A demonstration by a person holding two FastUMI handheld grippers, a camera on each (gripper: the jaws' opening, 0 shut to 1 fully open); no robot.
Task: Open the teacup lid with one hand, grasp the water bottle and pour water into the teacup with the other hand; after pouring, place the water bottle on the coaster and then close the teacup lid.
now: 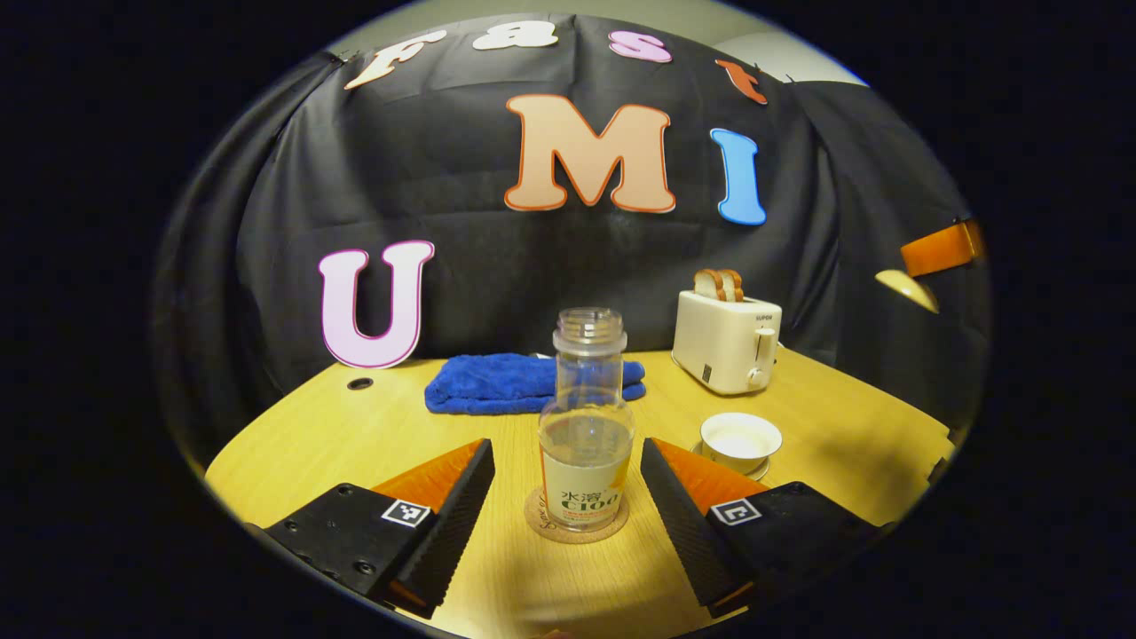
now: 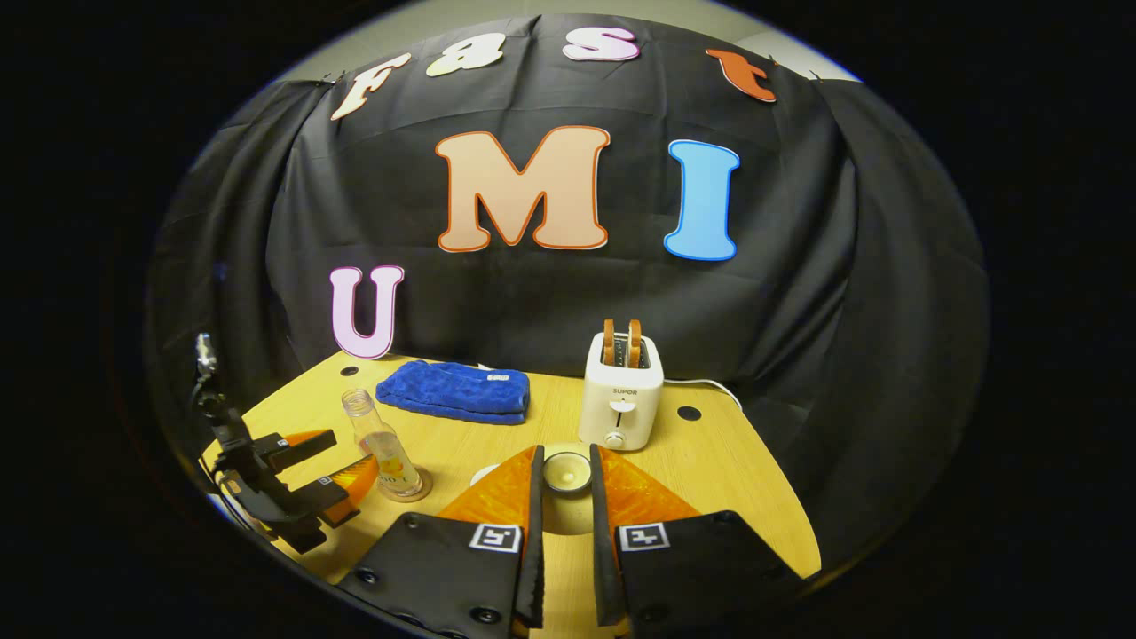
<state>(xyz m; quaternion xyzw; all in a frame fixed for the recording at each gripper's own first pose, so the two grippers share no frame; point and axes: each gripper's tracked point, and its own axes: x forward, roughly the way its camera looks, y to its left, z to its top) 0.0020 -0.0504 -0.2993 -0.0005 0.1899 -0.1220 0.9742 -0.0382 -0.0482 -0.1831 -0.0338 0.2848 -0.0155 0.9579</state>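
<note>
Two grippers are at work. The left gripper (image 1: 568, 497) stands spread wide, one finger either side of the water bottle (image 1: 586, 435), touching neither; the bottle sits upright on the coaster (image 1: 576, 525). The right gripper (image 2: 564, 497) pinches the lid (image 2: 566, 472). The teacup (image 1: 740, 441) stands open on the desk (image 1: 834, 426). Judgement: centre the lid above the cup rim, lower it level, then release.

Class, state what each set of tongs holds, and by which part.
Right tongs grip the teacup lid by its top knob. Left tongs hold nothing; the water bottle stands untouched between them.
</note>
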